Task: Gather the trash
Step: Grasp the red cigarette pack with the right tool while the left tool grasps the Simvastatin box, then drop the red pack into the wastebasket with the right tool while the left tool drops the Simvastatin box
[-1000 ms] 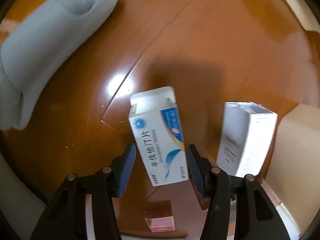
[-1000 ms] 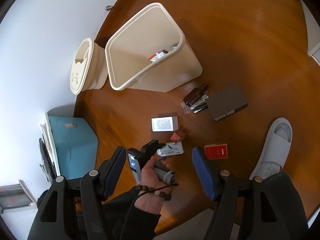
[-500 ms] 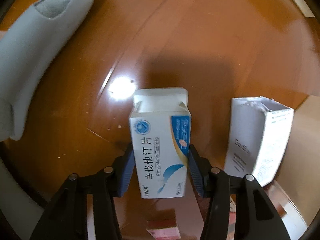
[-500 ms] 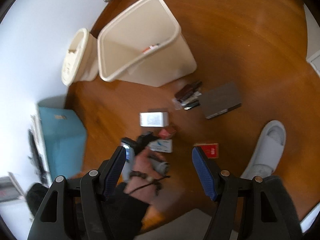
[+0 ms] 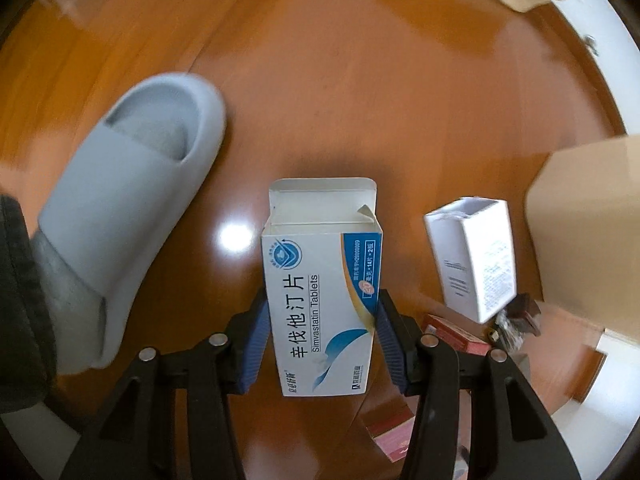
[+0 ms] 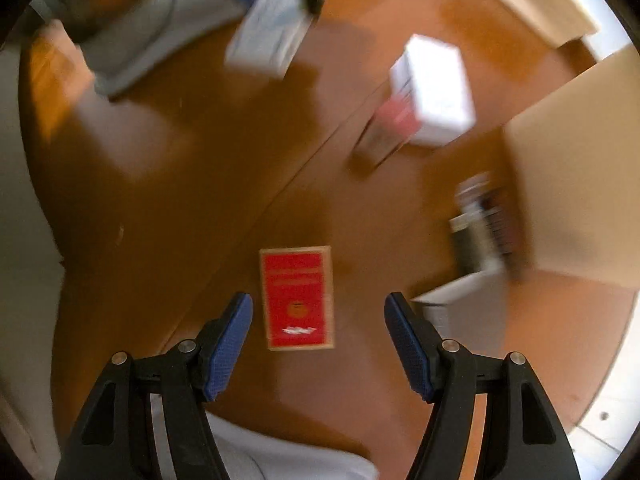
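Left hand-held gripper [image 5: 320,344]: clamped on white-blue tablet box [image 5: 322,300], lifted off wooden floor [image 5: 340,100]. Right hand-held gripper [image 6: 318,344]: wide open, empty, above red pack [image 6: 297,297] lying on floor.

Glossy brown wooden floor [image 5: 340,92], white wall [image 5: 600,28]

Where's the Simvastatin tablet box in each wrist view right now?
Left wrist: Simvastatin tablet box at centre-bottom, clamped between the left gripper pads, open flap away from the camera.
Right wrist: blurred, top centre, hanging from dark gripper fingers above the floor.
Shared landmark: white carton, right of the tablet box in both views, near the beige bin.
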